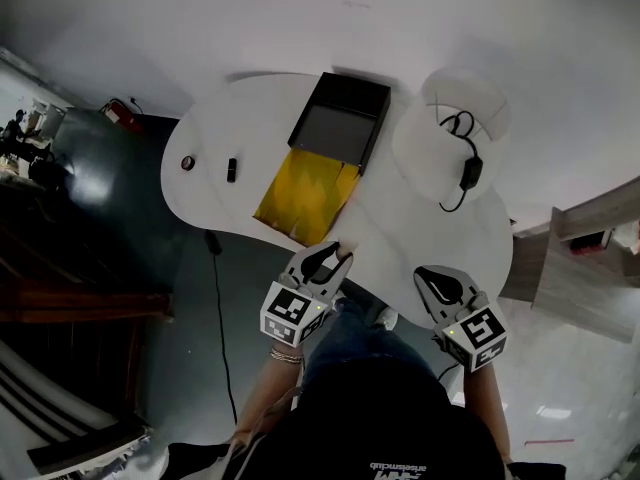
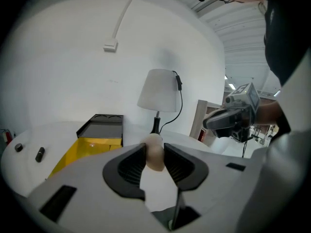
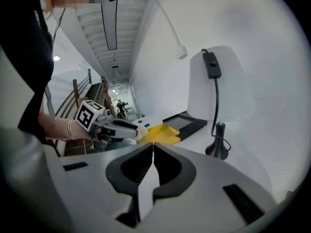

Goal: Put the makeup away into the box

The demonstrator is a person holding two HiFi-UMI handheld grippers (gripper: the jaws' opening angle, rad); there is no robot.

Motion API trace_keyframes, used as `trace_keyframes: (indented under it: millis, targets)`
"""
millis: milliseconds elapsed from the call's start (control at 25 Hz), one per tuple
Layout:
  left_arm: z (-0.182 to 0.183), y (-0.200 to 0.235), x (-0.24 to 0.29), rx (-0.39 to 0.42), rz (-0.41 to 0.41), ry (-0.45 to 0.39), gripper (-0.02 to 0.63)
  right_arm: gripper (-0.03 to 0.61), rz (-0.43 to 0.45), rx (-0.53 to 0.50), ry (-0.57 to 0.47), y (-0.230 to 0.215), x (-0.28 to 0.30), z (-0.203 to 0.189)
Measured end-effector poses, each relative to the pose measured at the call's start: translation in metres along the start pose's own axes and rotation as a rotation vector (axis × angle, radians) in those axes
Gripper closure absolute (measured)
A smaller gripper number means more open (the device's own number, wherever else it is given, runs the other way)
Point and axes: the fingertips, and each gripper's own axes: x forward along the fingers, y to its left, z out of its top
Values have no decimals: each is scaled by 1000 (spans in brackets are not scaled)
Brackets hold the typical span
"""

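Makeup sponge (image 2: 155,152) squeezed in L claw (image 1: 330,255) so as not to fall on way to yellow box (image 2: 81,150), R claw (image 3: 151,152) shut tight w/ nothing inside.

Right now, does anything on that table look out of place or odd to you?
Nothing looks spilled or broken. A small round item and a short dark stick lie loose at the table's left end, apart from the open box. The left gripper's jaws hold a beige sponge.
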Motion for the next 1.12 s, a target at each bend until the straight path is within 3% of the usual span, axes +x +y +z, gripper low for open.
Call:
trace_keyframes:
  millis: [360, 680, 1120]
  targets:
    - [-19, 36, -36, -66, 56, -5, 486, 555, 80, -49, 31, 26, 50, 16]
    - [-21, 73, -65, -79, 51, -28, 486, 555, 106, -73, 27, 66, 96, 37]
    - [-32, 119, -94, -67, -18, -32, 488, 555, 47, -57, 34, 106, 139, 44]
